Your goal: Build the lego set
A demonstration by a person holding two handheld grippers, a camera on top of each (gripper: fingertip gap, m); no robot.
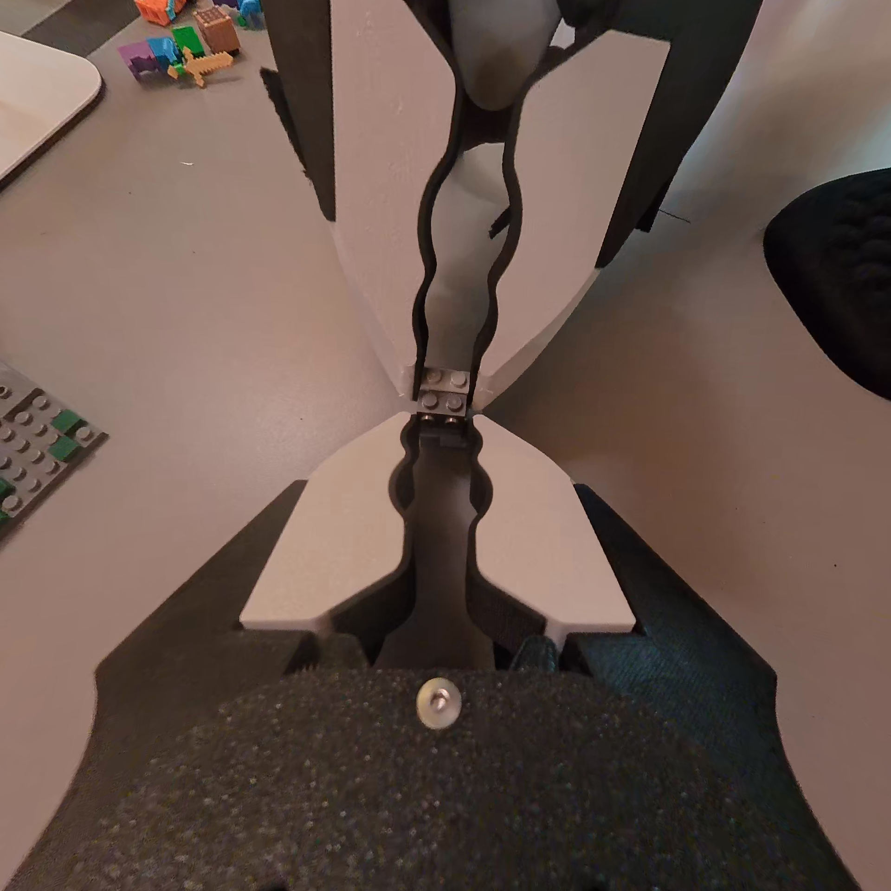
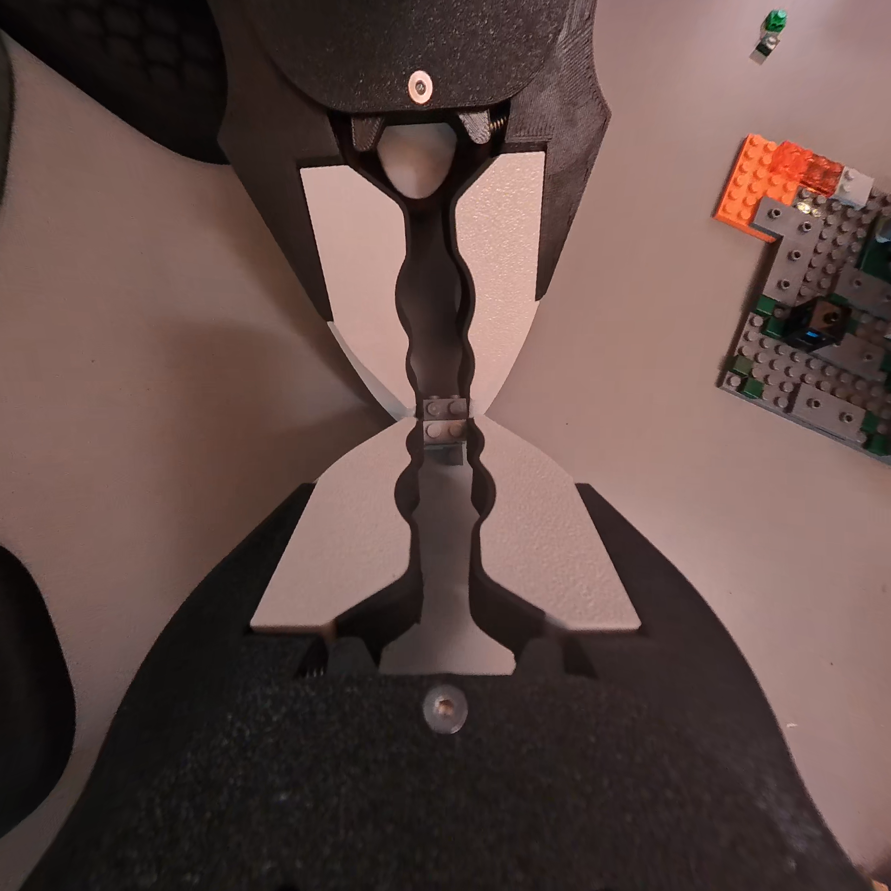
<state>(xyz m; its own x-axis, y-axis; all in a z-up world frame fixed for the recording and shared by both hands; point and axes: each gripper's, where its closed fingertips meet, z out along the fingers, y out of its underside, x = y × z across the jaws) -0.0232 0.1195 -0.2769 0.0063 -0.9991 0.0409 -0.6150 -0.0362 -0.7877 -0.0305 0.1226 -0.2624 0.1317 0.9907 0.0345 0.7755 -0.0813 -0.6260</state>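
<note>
My two grippers meet tip to tip above the table. My left gripper (image 1: 442, 426) is shut on a small grey two-stud piece (image 1: 442, 402). My right gripper (image 2: 444, 436) is shut on a like grey piece (image 2: 442, 429). In the left wrist view the right gripper (image 1: 446, 383) comes in from the top holding its piece (image 1: 447, 378). In the right wrist view the left gripper (image 2: 444, 405) comes in from the top with its piece (image 2: 444, 407). The two pieces touch edge to edge. The grey studded baseplate build (image 2: 815, 337) lies to the right.
The baseplate (image 1: 33, 448) also shows at the left edge. An orange plate (image 2: 754, 185) joins its corner. Loose coloured pieces (image 1: 183, 48) lie at the far left, beside a white tray (image 1: 43, 96). A small green piece (image 2: 771, 29) lies apart. A black chair (image 1: 839, 279) is at the right. The grippers are tip to tip, or close to it. Left tips and right tips are each some 15 cm from the grey studded baseplate build (image 2: 815, 337).
</note>
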